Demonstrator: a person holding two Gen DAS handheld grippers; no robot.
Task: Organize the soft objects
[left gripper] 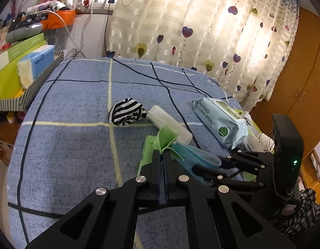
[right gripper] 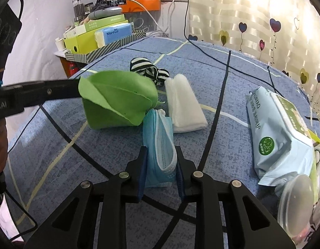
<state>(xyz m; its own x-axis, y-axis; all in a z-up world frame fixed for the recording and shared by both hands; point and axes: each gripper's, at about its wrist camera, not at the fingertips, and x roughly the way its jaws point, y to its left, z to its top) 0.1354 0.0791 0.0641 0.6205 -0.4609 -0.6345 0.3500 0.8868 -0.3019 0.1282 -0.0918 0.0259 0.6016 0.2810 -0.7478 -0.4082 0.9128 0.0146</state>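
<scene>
My left gripper (left gripper: 162, 152) is shut on the edge of a green cloth (left gripper: 167, 136) and holds that edge up off the blue checked bed; the cloth also shows in the right wrist view (right gripper: 116, 101). My right gripper (right gripper: 161, 151) has its jaws around a folded blue face mask (right gripper: 160, 145), part open, pads touching its sides. A folded white cloth (right gripper: 183, 105) lies just beyond the mask. A black-and-white striped cloth (right gripper: 148, 70) lies farther back.
A pack of wet wipes (right gripper: 278, 132) lies at the right, with a clear plastic lid (right gripper: 294, 203) near it. A striped tray with boxes and a tissue pack (right gripper: 114, 34) stands at the bed's far left. A black cable crosses the bed (left gripper: 72, 145).
</scene>
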